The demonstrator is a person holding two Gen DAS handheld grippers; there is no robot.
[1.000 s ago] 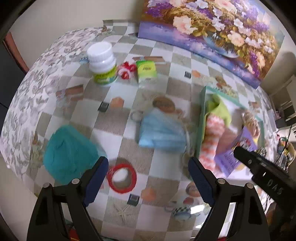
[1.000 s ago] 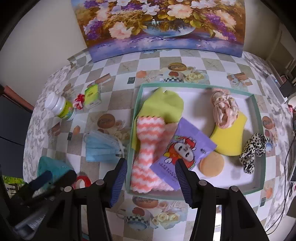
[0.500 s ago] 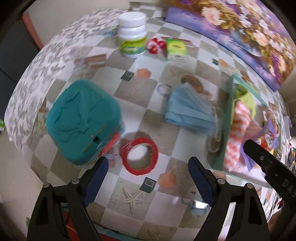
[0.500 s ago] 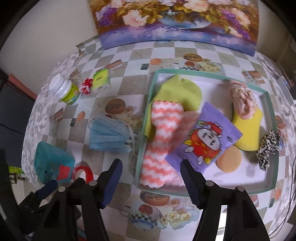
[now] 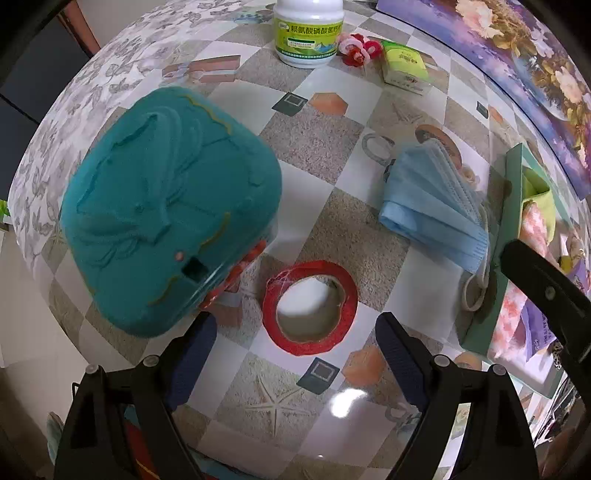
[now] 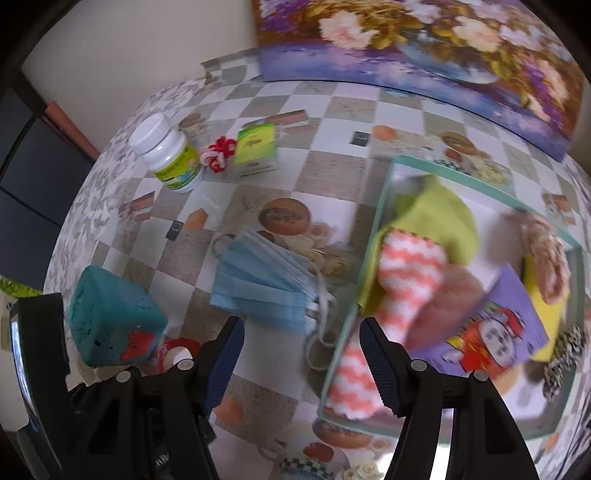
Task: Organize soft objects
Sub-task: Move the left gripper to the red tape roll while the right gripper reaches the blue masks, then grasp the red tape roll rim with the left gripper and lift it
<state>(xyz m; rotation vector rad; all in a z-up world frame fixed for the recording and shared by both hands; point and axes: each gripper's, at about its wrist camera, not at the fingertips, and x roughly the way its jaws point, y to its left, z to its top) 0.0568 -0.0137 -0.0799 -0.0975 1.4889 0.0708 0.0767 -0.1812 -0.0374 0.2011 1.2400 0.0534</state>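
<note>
The left gripper (image 5: 291, 343) hangs low over the worktop (image 5: 317, 140) with its fingers (image 5: 397, 354) spread wide and holding nothing; a red tape roll (image 5: 310, 306) lies just beyond the tips at 12 o'clock, and a teal box (image 5: 166, 229) sits at 10 o'clock, touching or nearly touching the roll. The right gripper (image 6: 301, 356) is likewise released and empty, with the stack of blue face masks (image 6: 266, 282) at its 12 o'clock, just beside the green tray (image 6: 373, 243).

The masks look like the soft item left outside the tray. A good grasp would likely straddle the folded stack across its short side, pinch every layer, and keep the ear loops (image 6: 321, 343) from snagging the tray rim.

The worktop wears a glossy checkered cloth. At the far edge stand a white supplement bottle (image 5: 308, 31), a red-and-pink scrunchie (image 5: 356, 51) and a green tissue pack (image 5: 404, 66), with a floral painting (image 6: 424, 44) propped against a plain pale wall.
</note>
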